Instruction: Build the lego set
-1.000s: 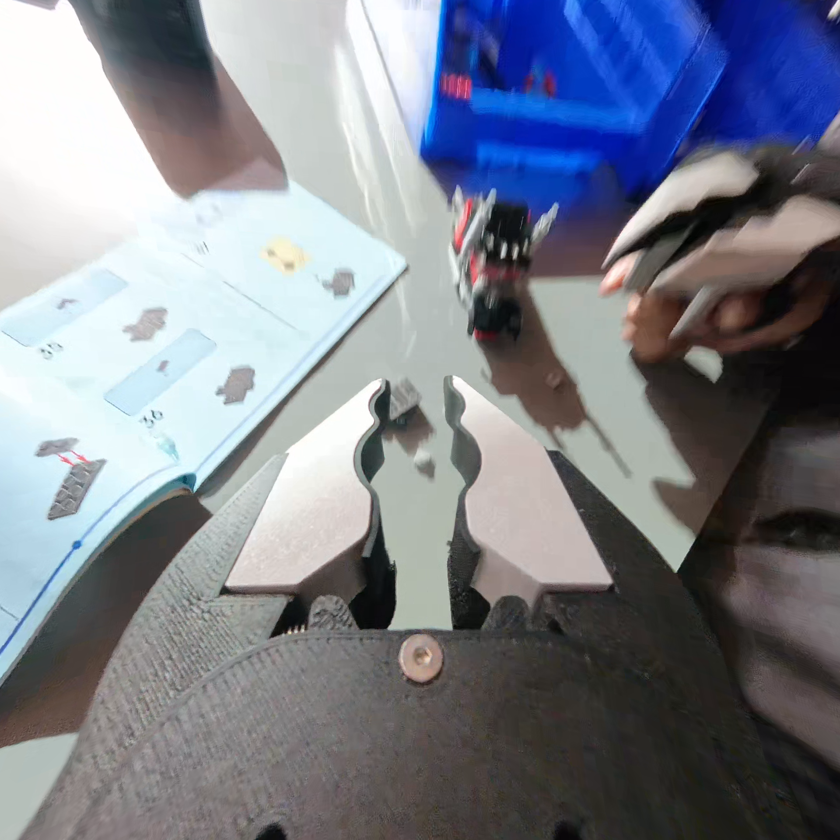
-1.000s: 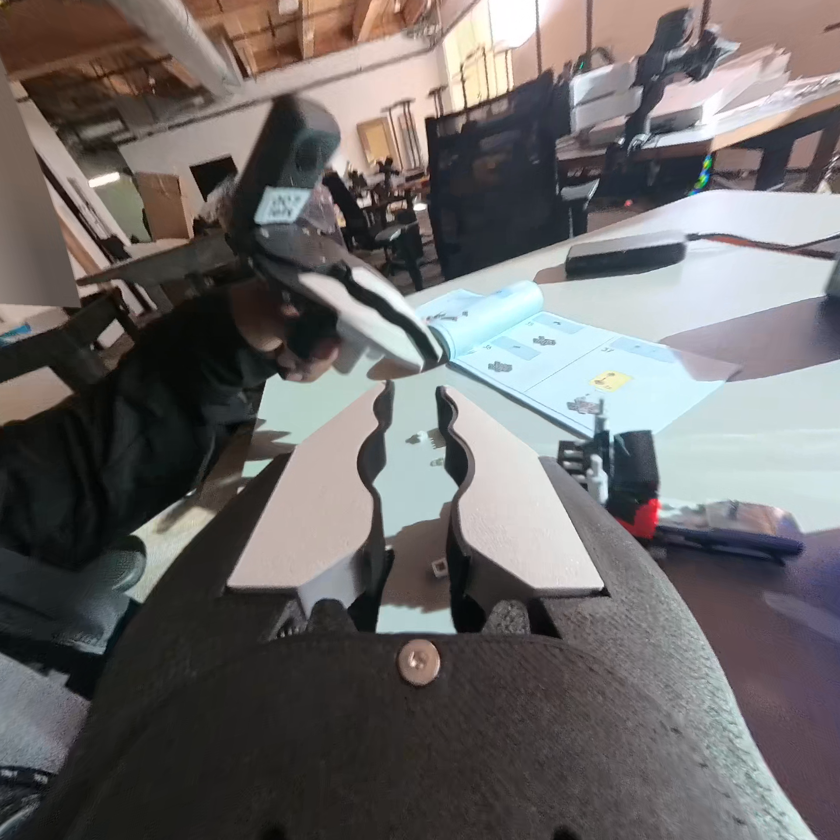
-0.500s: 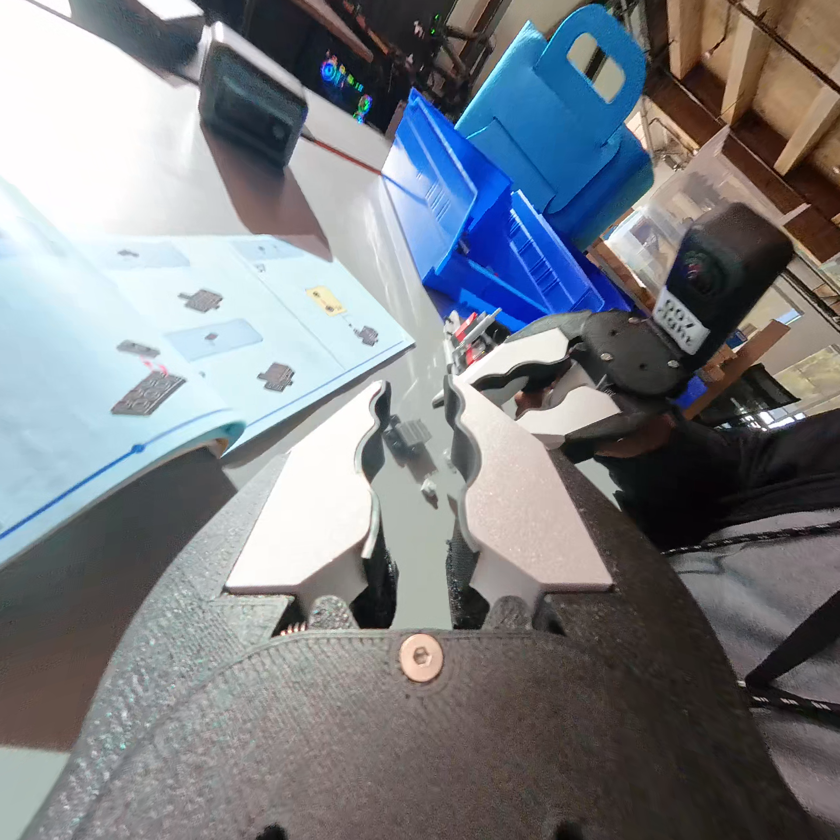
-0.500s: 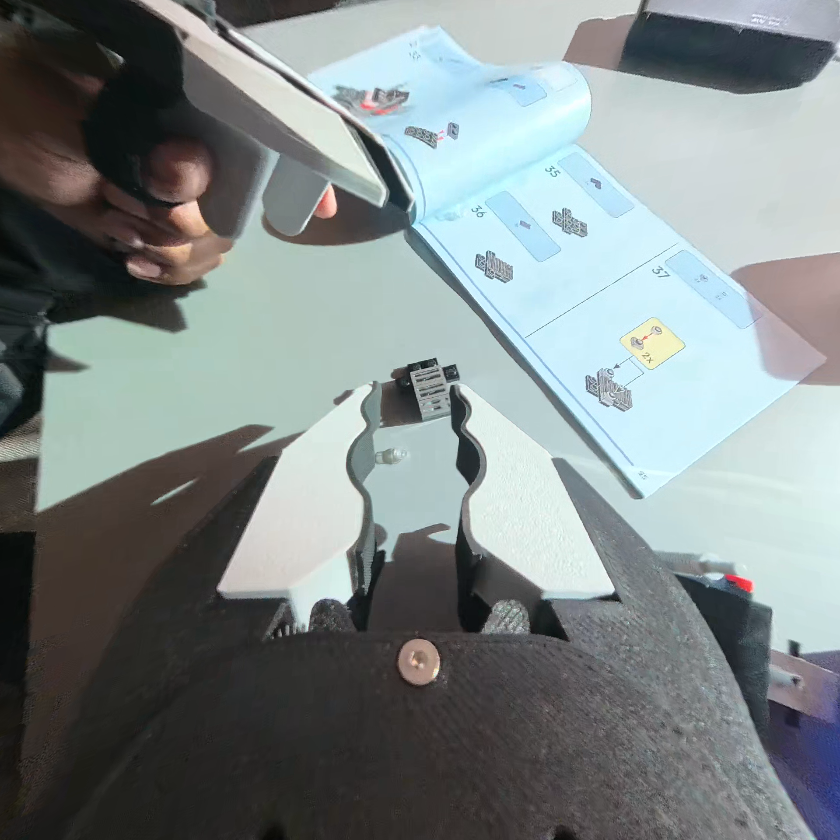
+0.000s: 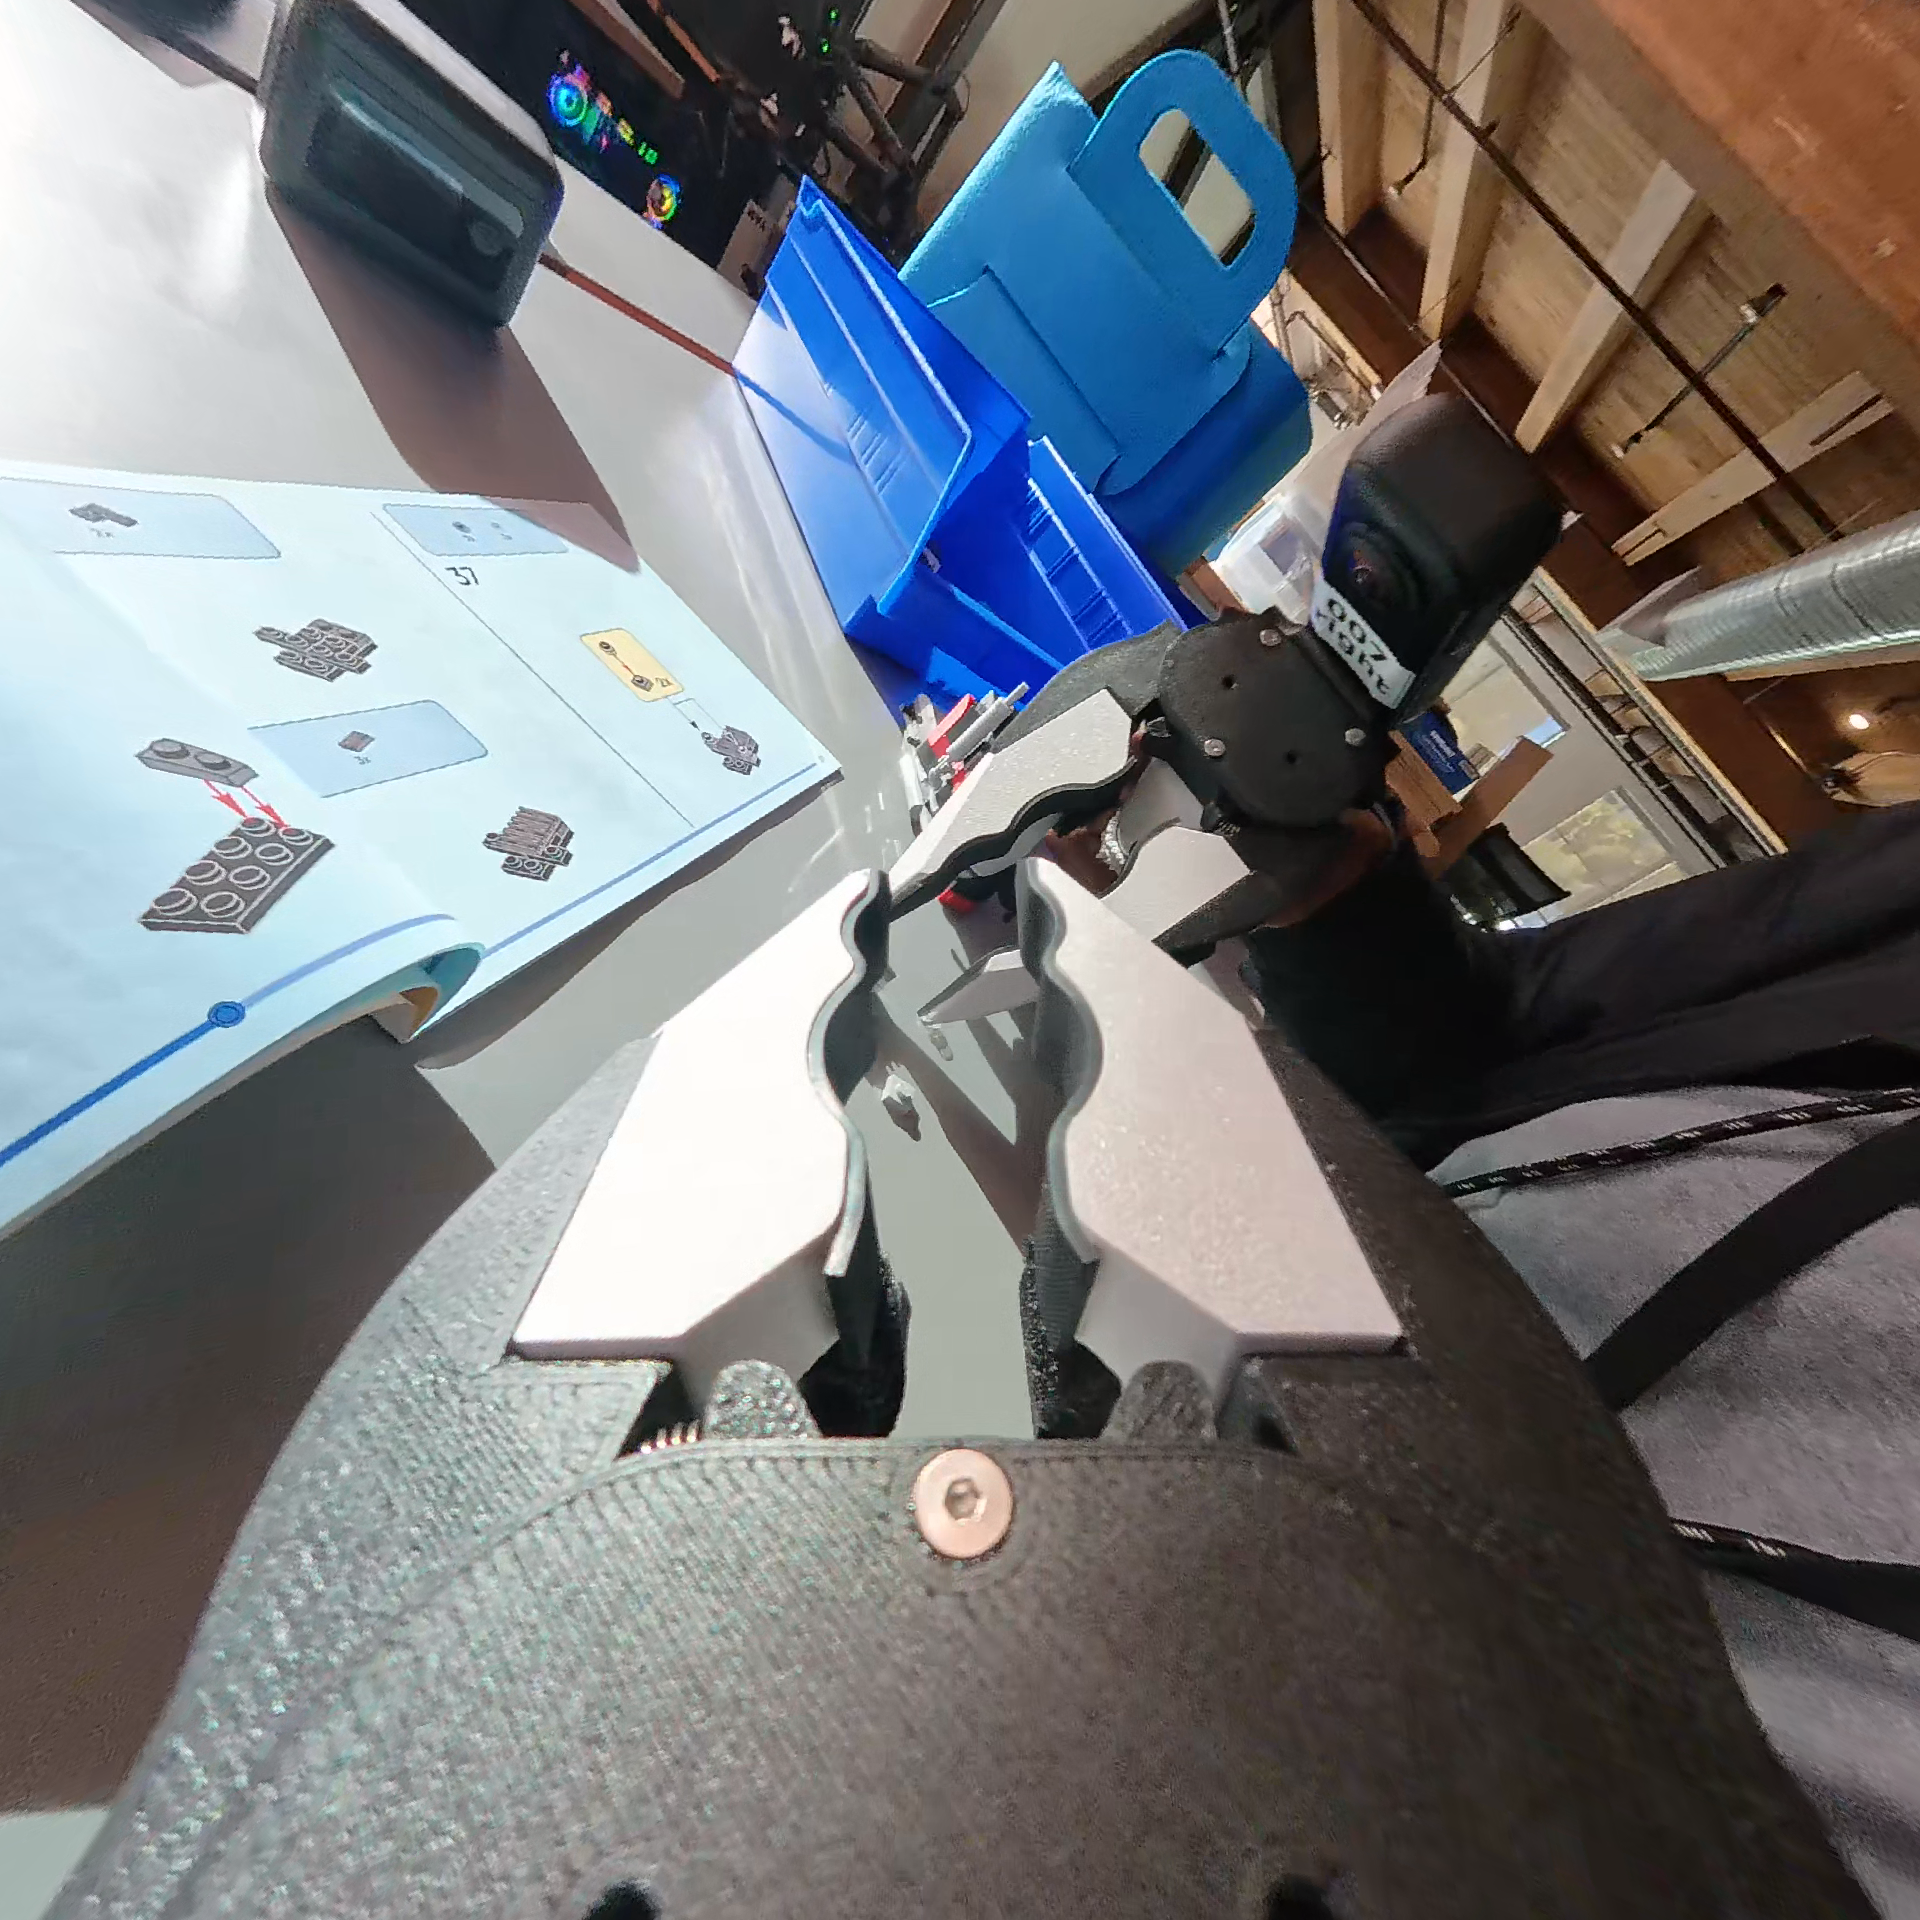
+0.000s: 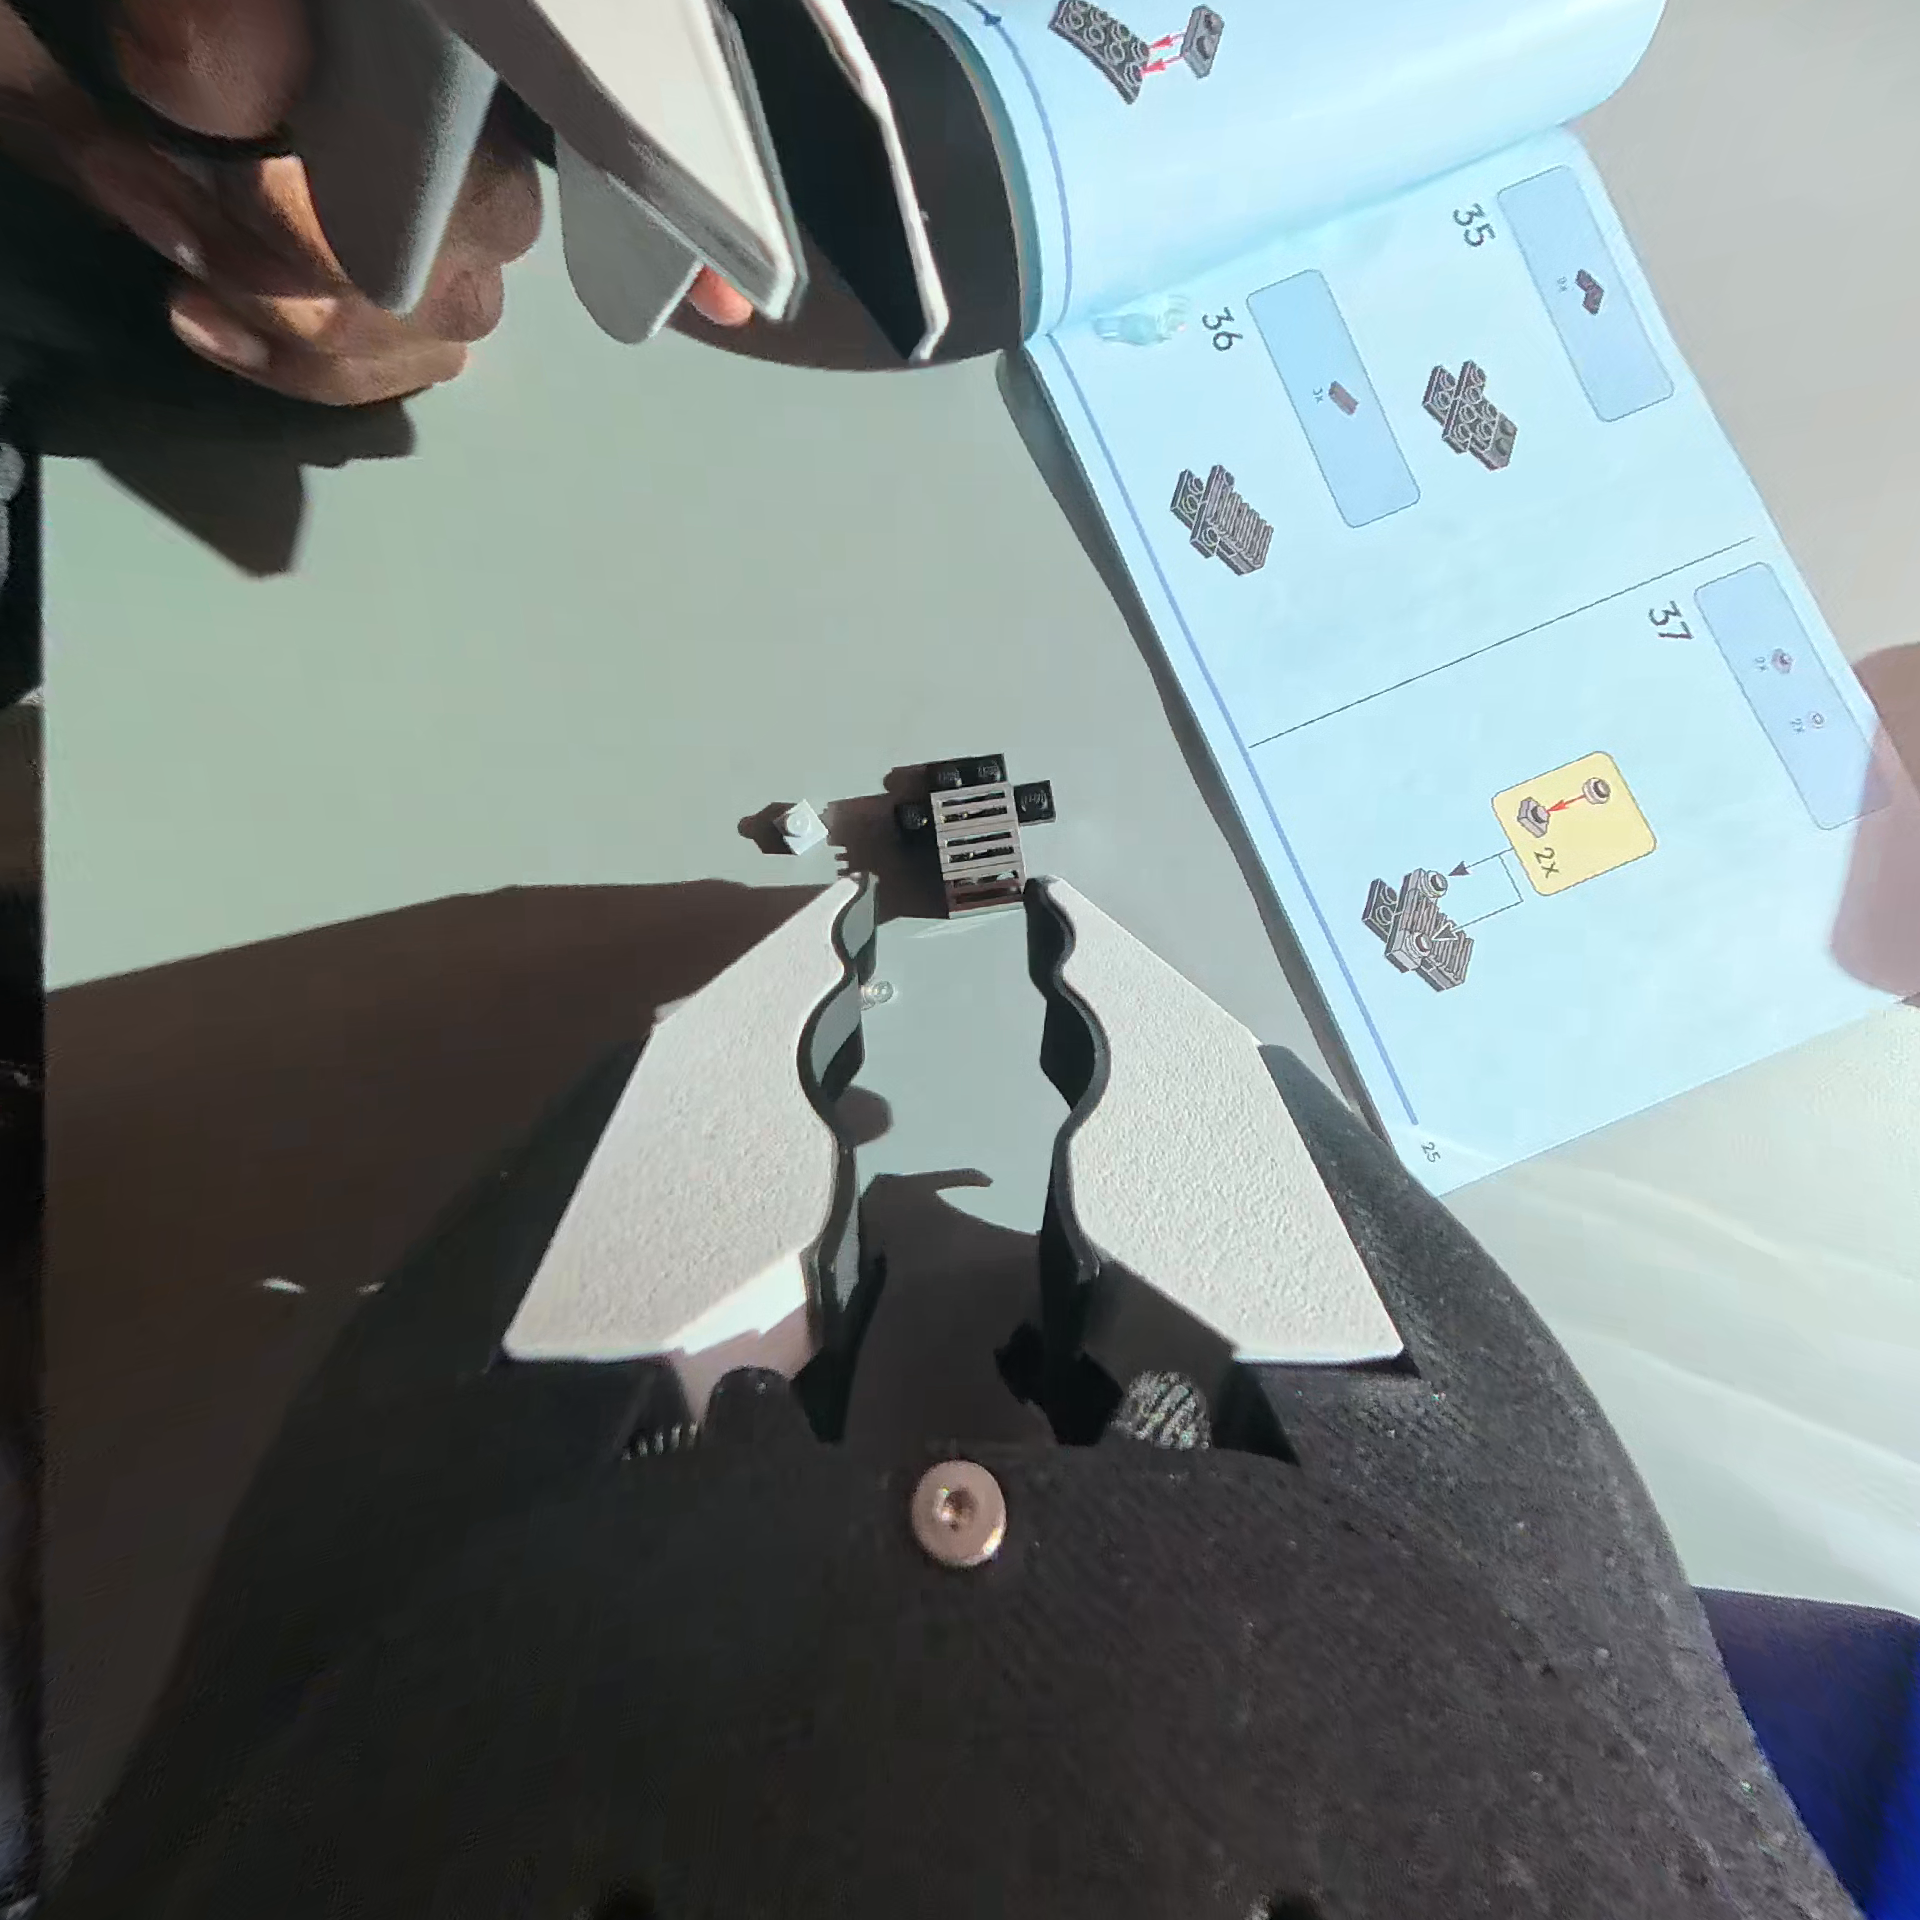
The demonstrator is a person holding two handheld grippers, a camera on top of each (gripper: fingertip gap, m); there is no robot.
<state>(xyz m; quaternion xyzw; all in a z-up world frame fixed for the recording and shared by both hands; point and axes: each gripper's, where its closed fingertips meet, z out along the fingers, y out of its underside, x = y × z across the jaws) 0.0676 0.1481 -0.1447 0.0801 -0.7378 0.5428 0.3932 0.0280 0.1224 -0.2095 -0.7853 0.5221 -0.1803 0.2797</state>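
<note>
Grey tabletop [image 6: 582,644] beneath open booklet [image 6: 1475,582], timber-ceilinged workshop beyond

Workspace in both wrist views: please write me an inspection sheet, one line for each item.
Surface: pale grey table, sunlit with hard shadows.
Job's things: small dark grey assembly just ahead of the right fingers; light grey stud piece beside it; tiny clear piece; open instruction booklet; red-black model, mostly hidden.
Clutter: black box; blue bins; blue bag.
Grippers: right gripper open, empty; left gripper open, empty.
Cables: red cable from the black box.
Surroundings: wooden beams, metal duct.
</note>
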